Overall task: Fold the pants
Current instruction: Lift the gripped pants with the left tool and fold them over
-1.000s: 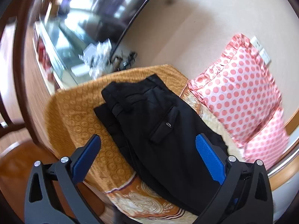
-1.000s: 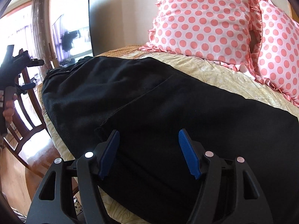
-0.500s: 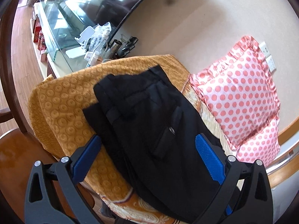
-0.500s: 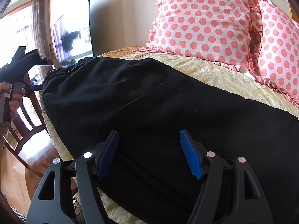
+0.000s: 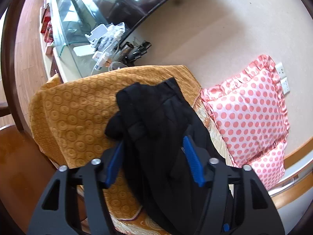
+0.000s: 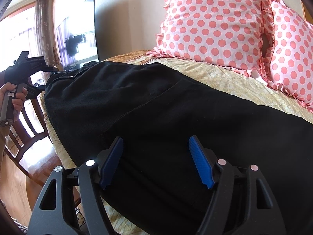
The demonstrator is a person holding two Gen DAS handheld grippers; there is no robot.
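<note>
— Two grippers, one pair of black pants (image 6: 176, 105) — where does the garment lie?

— On the bed (image 6: 225, 78), stretched along its near edge. The long axis runs from the waistband end at the far left of the right wrist view, across to the legs at the right. Two pink polka-dot pillows (image 6: 211, 23) sit beyond it by the wall, just apart from the fabric.

— And the left gripper (image 5: 154, 160)?

— It is at the waistband end. A bunched fold of black cloth stands up between its blue fingers (image 5: 192, 164), which have narrowed around it. The pads look pressed into the fabric on both sides, so I judge it clamped on the pants, with that end lifted a little off the orange blanket (image 5: 78, 105).

— The right gripper (image 6: 156, 160)?

— Its fingers are apart, with nothing between them. It hangs low over the middle of the pants, at the near edge of the bed; whether the tips touch the cloth I cannot tell.

— So what does the coming move turn on?

— The axis, I think. The left hand (image 6: 13, 98) holds one end, and the far leg end lies off to the right, nearer the right gripper. To fold lengthwise, the waistband would likely travel along that axis toward the legs, or the right gripper would need its own pinch first — a lone grip may let the cloth sag and skew.
</note>
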